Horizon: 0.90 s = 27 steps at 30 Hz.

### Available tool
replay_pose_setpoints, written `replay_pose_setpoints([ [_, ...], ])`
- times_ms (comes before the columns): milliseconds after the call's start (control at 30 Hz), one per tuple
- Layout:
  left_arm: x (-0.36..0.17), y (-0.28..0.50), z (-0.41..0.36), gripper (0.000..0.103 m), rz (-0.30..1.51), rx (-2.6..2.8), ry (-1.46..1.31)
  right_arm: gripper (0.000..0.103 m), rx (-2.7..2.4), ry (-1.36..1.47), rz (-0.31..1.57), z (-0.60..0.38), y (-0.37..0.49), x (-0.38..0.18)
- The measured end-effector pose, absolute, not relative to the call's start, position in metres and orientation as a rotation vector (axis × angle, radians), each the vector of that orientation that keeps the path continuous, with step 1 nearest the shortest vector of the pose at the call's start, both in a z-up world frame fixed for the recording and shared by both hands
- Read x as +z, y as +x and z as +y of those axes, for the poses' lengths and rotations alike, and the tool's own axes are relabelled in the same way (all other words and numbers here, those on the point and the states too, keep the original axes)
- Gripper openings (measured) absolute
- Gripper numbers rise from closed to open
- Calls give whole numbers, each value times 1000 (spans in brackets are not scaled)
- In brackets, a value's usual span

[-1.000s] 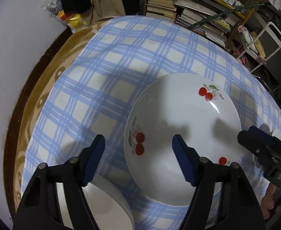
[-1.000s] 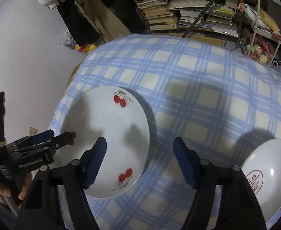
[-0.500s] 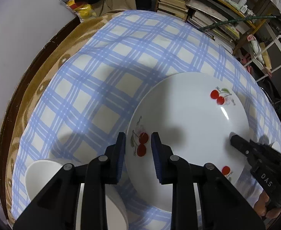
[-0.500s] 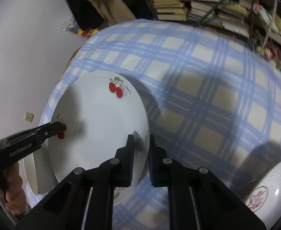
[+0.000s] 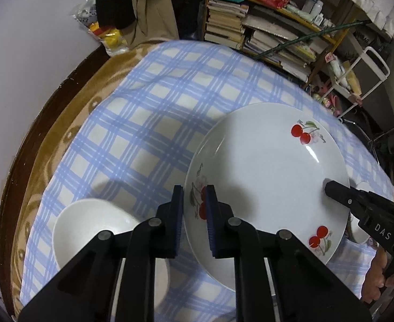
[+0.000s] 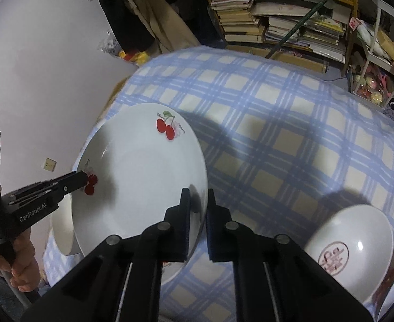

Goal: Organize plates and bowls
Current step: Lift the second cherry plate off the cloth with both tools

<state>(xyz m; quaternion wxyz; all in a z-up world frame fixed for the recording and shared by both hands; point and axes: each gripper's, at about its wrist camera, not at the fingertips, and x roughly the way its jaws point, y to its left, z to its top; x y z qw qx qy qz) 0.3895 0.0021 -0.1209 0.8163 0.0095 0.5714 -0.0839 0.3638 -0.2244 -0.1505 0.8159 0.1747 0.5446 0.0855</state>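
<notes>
- Left wrist view: left gripper jaws closing on the 9 o'clock rim of the cherry plate, over the checked cloth. Plain white bowl at 8 o'clock.
- Right wrist view: right gripper jaws clamp the plate's 4 o'clock rim. Bowl with red emblem at 4 o'clock.

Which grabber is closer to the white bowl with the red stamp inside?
The right. The right gripper pinches the near edge of the white cherry-print plate, with the red-stamped white bowl just beside it. The left gripper closes on the plate's opposite edge, farther away.
</notes>
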Motion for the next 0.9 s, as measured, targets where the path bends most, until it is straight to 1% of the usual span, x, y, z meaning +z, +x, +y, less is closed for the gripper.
replay_pose_setpoints([
  [200,-91,362,3,16,1176,-203,-4,11,196,392,1130,-228,340,-125],
  [400,-74,330,-1,16,1154,-211,24,11,185,408,1106,-232,312,-106],
  [600,-67,298,-1,16,1150,-220,-9,11,190,379,1108,-232,283,-92],
  [733,-62,270,-9,16,1125,-235,23,11,178,380,1094,-236,260,-85],
  [900,-62,242,-11,16,1137,-205,38,11,178,378,1088,-236,231,-79],
])
